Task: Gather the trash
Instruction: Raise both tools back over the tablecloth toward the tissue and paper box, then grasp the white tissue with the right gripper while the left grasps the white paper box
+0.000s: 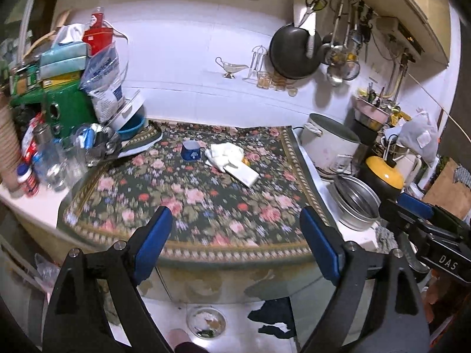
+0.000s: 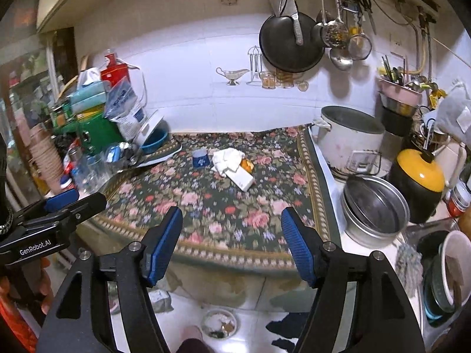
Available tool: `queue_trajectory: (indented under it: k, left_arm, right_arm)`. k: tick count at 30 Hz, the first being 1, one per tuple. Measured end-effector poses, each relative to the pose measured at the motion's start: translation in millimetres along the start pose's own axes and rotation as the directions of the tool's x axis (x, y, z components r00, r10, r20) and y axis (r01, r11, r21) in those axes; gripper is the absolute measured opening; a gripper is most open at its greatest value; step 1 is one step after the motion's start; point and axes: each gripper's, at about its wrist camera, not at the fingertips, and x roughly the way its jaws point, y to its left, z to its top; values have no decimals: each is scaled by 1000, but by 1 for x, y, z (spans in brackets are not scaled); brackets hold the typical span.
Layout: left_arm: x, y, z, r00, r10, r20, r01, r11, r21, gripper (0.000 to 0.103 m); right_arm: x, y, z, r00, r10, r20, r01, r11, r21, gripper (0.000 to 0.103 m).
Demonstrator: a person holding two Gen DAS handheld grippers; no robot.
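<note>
A cramped kitchen counter runs under a white tiled wall hung with a black pan (image 1: 294,50) and ladles, and most of the worktop is covered by a dark floral cloth (image 1: 206,194). Both tools hang above the cloth's near edge, tipped downward toward it, with the trash well ahead of their fingertips: a crumpled white tissue (image 1: 225,153) lying over a flat white carton (image 1: 243,173), something orange just showing at the tissue's far right, and a small blue cup (image 1: 190,150) just left of the pile. The left gripper (image 1: 235,241) stands spread wide with nothing between its blue pads; the right gripper (image 2: 232,241) is also spread, somewhat less so, and empty. The step in hand looks like the approach to the first piece of trash. To do it well, I would send one tool forward and down onto the tissue — soft, so it should bunch easily between the pads — and keep the other clear of the metal bowl (image 2: 374,209) and the white pot (image 2: 350,141) crowding the right side. The carton lies flat, so a pinch across its narrow width from above seems safest; scraping under it risks snagging the cloth. On the floor below the tools sits a small dish of scraps (image 2: 220,323); whether it counts as trash I cannot tell.
</note>
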Motion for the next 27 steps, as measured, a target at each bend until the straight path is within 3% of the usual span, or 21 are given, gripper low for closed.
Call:
queue_trajectory:
  k: [6, 11, 17, 22, 27]
  left_arm:
    - [57, 43, 55, 999, -19, -36, 21, 998, 62, 88]
    - [103, 76, 86, 996, -47, -80, 55, 993, 106, 88]
    - [161, 103, 91, 982, -70, -178, 82, 995, 63, 88]
    - [213, 103, 90, 964, -58, -260, 78, 995, 68, 88]
    - [256, 97, 92, 952, -41, -304, 60, 997, 53, 88]
  right_arm:
    - [62, 23, 42, 999, -32, -32, 33, 999, 34, 66]
    - [101, 29, 54, 995, -73, -62, 79, 992, 98, 66]
    - [158, 14, 55, 979, -77, -187, 105, 983, 150, 66]
    - [200, -7, 54, 961, -100, -258, 144, 977, 157, 66]
    - [257, -28, 56, 939, -37, -341, 90, 986, 140, 66]
